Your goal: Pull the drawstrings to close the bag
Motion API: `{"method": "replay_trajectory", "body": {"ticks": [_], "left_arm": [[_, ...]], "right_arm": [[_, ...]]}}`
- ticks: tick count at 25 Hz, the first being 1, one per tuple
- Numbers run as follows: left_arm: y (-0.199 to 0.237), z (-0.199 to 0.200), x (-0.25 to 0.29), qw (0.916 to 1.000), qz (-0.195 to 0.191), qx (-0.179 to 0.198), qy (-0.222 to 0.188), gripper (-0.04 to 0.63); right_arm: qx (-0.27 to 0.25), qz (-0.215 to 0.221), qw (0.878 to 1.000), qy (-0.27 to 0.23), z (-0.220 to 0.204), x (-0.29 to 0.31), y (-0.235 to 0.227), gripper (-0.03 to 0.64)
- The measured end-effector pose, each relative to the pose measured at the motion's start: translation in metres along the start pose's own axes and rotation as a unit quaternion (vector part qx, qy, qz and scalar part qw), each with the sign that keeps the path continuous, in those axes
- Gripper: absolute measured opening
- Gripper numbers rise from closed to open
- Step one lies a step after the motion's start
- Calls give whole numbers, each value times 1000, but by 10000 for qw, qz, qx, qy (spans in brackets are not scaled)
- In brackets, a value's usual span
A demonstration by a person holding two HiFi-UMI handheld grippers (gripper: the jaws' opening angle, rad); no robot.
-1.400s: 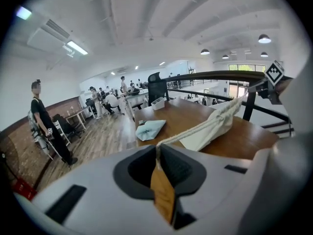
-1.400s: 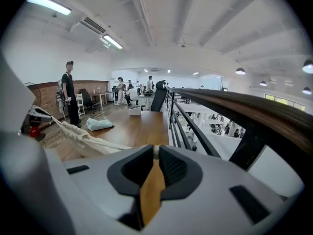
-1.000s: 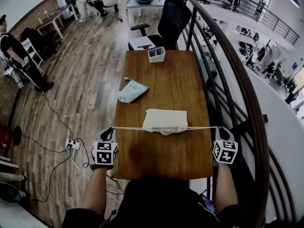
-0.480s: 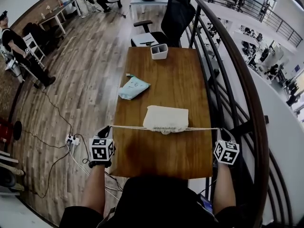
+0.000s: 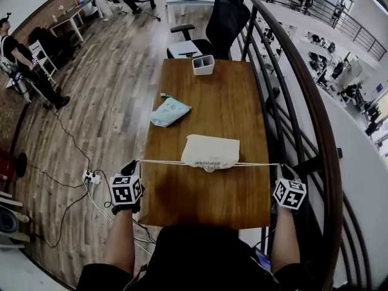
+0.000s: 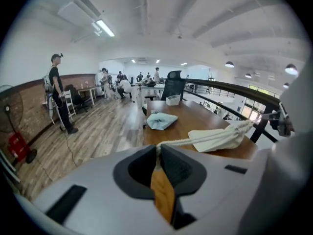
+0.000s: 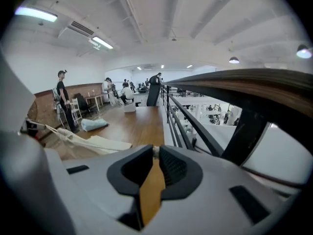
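Head view: the cloth bag [image 5: 210, 152] lies mid-table [image 5: 206, 205] with its gathered mouth toward the person. The drawstrings [image 5: 162, 162] run taut from it to both sides. The left hand-held gripper [image 5: 134, 164] sits just off the table's left edge. The right hand-held gripper [image 5: 281, 167] sits off the right edge, just beside the railing [image 5: 303, 96]. By my reading, the right hand has little room to pull further outward before it meets the bars. An uneven pull would probably drag the light bag sideways instead of cinching it. A blue pouch [image 5: 169, 112] and a white container [image 5: 204, 65] lie further up the table, well apart from the bag and in nobody's way.

Left gripper view: the jaws are pinched together on the cord, which leaves their tip and leads to the bag. The hold is at the very tip, so a sharp tug might let the cord slip out.

Right gripper view: the jaws are closed with a pale bit of cord caught at their tip, so the same slip risk applies. The railing's dark bars run close on the right.
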State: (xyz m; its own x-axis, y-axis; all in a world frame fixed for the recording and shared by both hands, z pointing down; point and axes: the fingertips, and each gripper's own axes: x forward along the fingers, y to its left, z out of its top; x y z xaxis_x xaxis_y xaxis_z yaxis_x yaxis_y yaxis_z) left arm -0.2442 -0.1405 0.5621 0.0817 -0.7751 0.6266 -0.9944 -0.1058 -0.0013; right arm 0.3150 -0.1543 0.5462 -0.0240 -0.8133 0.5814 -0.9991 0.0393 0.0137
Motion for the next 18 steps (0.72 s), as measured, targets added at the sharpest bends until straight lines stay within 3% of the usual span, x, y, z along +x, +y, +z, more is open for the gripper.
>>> {"method": "replay_trajectory", "body": {"ticks": [3, 7, 15, 18], "left_arm": [[-5, -7, -2, 9993, 96, 355, 92, 37], [-13, -1, -4, 9987, 114, 504, 39, 37], [-34, 6, -6, 9995, 35, 315, -88, 38], [-50, 7, -7, 9989, -77, 451, -126, 38]], "right_arm": [[-246, -121, 9996, 24, -6, -2, 1, 37], [-267, -143, 9995, 6, -1, -1, 0, 35], [-321, 239, 9992, 64, 0, 2, 31, 37], [-521, 450, 9976, 53, -1, 4, 50, 40]]}}
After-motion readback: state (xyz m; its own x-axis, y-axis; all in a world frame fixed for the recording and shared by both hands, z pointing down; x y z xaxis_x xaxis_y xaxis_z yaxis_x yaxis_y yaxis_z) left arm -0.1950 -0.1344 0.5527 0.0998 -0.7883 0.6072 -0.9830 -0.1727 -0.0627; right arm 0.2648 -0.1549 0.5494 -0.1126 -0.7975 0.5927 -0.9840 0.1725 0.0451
